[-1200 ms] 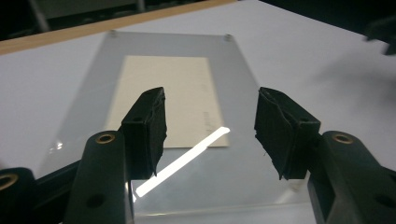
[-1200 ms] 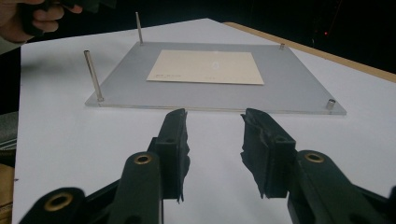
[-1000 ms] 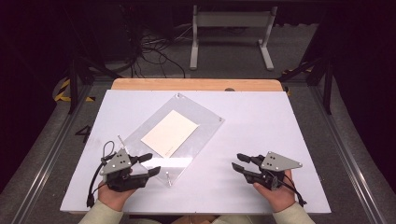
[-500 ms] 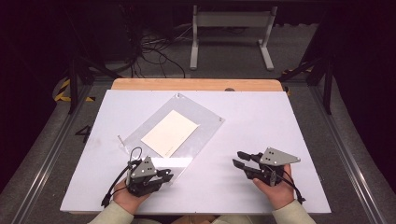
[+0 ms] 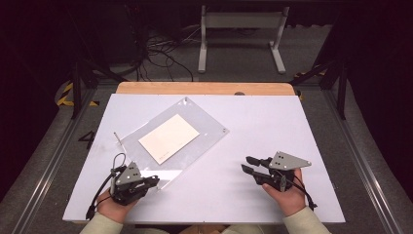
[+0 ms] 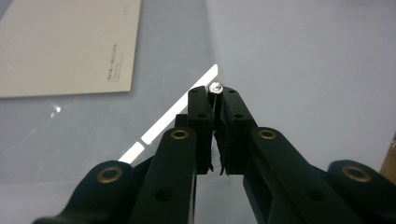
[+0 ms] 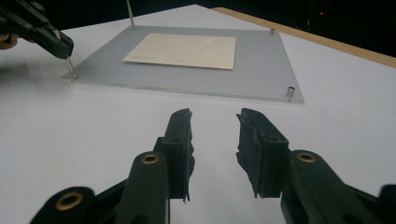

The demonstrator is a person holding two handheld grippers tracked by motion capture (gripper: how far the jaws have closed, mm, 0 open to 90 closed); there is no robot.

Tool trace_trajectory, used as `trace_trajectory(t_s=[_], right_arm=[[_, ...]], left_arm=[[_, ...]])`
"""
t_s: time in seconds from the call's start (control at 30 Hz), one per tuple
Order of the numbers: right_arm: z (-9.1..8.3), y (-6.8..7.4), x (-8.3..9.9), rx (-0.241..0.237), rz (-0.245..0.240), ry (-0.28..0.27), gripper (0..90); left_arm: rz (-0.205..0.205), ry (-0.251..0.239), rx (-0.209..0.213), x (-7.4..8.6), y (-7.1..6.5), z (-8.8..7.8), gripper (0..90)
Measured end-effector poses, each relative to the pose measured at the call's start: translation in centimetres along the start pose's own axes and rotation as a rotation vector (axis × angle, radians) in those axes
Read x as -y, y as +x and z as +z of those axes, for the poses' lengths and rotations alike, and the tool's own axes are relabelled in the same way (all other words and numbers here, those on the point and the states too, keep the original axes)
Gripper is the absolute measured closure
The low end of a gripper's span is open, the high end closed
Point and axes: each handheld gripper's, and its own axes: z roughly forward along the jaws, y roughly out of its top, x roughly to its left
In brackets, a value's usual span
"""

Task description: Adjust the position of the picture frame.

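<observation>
We note a clear acrylic plate [image 5: 195, 146] lying flat on the white bench [image 5: 292, 126], rotated w.r.t. the bench edges. All positions below are ref'd to that plate.

A cream card [image 5: 169, 138] sits on/under the plate, approx. at its centre; can't tell which side. Small print is visible near one card edge in the left gripper view, too small to read.

Metal standoff pins at the plate corners: one short at the far corner [image 5: 185, 99], one short at the right corner [image 5: 224, 129], one tall and thin at the left corner [image 5: 116, 137].

Left gripper [image 5: 155, 180] is at the plate's near corner. Its jaws have just been closing and are now pinched on the near-corner pin [image 6: 215, 87]; the round shiny pin head shows right at the jaw tips in the left gripper view. The right gripper view confirms: jaw tips on top of that pin [image 7: 71, 68], the pin upright at the plate corner.

Right gripper [image 5: 247, 164] is off the plate, to its right, near but apart, over bare bench. Jaws partly open, approx. a third of the way, w/ nothing between them; they point toward the plate.

Hands and sleeves enter from the near bench edge.
</observation>
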Motion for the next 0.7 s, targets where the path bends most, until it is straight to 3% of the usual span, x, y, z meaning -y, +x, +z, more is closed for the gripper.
trace_trajectory(t_s=[0.07, 0.13, 0.23, 0.3, 0.4, 0.47, 0.5, 0.53, 0.57, 0.63, 0.7], right_arm=[[0.6, 0.0, -0.3, -0.014, -0.001, 0.028, 65.9], [1.0, -0.1, -0.6, -0.023, 0.02, 0.072, 69.8], [1.5, -0.4, -1.2, -0.021, 0.035, 0.137, 75.2], [2.3, -0.9, -2.2, -0.003, 0.017, 0.179, 79.5], [3.7, -1.7, -3.5, 0.001, -0.005, 0.214, 80.5], [5.0, -2.3, -4.6, -0.007, -0.027, 0.226, 78.9], [6.0, -3.0, -5.3, -0.015, -0.024, 0.243, 78.0], [6.0, -3.0, -5.3, -0.015, -0.024, 0.243, 78.0], [7.1, -3.7, -6.2, -0.02, -0.02, 0.274, 77.6], [7.6, -4.1, -6.5, -0.025, -0.022, 0.286, 77.5], [8.9, -4.8, -7.2, -0.013, -0.026, 0.342, 77.8]], left_arm=[[-0.037, -0.008, -0.03, 0.6, 0.8, -0.7, 84.8], [-0.058, -0.012, -0.031, 0.9, 1.2, -0.8, 84.6], [-0.056, -0.011, -0.031, 1.0, 1.2, -0.8, 84.1], [-0.059, -0.017, -0.037, 1.0, 1.1, -0.7, 83.7], [-0.066, -0.037, -0.006, 1.1, 1.2, -0.7, 78.2], [-0.07, -0.043, 0.006, 1.0, 1.3, -0.6, 69.6], [-0.08, -0.056, 0.015, 1.0, 1.4, -0.5, 59.6], [-0.08, -0.056, 0.015, 1.0, 1.4, -0.5, 57.0], [-0.084, -0.063, 0.019, 1.0, 1.5, -0.6, 55.3], [-0.087, -0.07, 0.018, 1.1, 1.5, -0.6, 53.5], [-0.093, -0.078, 0.021, 1.1, 1.5, -0.7, 53.0]])
